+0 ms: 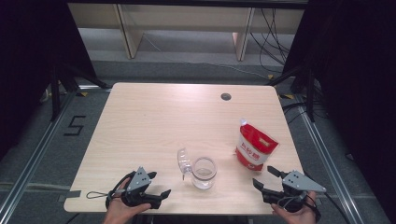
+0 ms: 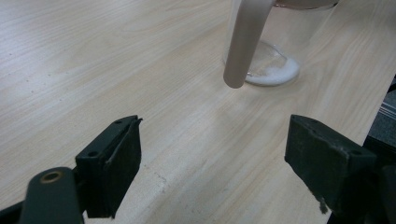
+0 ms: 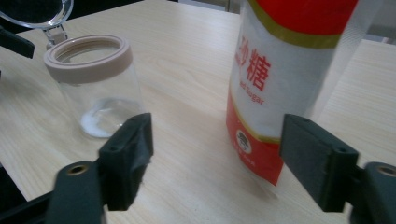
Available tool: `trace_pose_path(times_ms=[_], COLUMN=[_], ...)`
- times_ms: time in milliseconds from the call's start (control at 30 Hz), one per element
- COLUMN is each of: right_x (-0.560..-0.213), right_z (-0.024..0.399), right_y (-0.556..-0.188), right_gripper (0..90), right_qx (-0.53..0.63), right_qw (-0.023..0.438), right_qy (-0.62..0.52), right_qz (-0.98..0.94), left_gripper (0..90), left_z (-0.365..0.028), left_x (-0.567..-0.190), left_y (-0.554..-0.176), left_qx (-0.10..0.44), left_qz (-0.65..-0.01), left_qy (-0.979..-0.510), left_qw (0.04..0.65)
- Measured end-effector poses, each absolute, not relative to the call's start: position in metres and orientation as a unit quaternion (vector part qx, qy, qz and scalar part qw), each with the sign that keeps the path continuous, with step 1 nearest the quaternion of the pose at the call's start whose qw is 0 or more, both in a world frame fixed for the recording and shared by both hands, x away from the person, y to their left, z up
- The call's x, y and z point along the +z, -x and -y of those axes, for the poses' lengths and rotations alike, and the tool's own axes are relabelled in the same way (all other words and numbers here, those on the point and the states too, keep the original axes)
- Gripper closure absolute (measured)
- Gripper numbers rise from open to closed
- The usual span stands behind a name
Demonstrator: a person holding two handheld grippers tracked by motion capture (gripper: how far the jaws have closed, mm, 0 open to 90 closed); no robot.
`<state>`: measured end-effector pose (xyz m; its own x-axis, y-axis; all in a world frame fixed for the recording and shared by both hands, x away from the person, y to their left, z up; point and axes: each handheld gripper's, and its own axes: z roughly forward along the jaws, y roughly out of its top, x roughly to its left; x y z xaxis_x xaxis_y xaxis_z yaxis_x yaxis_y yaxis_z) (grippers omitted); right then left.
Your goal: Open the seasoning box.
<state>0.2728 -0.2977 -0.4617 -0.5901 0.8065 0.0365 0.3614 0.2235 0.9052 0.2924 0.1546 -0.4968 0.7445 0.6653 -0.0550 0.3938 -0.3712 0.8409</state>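
Wooden table [image 1: 154,121], clear jar [image 1: 204,172] with flipped-open lid near the front edge, a little white powder inside, red-white sugar bag [image 1: 254,148] upright to its right, left gripper [image 1: 159,186] wide open and empty, right gripper [image 1: 267,178] wide open, empty, near the bag

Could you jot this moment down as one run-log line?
left gripper: open, empty | right gripper: open, empty | jar: lid open | sugar bag: upright
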Motion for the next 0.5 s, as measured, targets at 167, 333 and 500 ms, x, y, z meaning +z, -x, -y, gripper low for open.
trace_pose_path(times_ms=[167,333,500], right_x=[-0.466,-0.470,-0.473], right_z=[0.304,0.305,0.304], right_y=[-0.279,-0.284,-0.292], right_gripper=[16.1,16.2,17.0], right_qx=[0.484,0.478,0.477], right_qw=[0.241,0.239,0.244], right_qy=[-0.398,-0.415,-0.415], right_qz=[-0.741,-0.736,-0.735], left_gripper=[18.3,18.3,18.3], left_z=[-0.154,-0.155,-0.154], left_x=[-0.497,-0.496,-0.497], left_y=[-0.292,-0.292,-0.290], left_qx=[0.145,0.148,0.141], left_qz=[-0.330,-0.320,-0.330], left_qy=[-0.816,-0.818,-0.812], left_qw=[0.451,0.455,0.460])
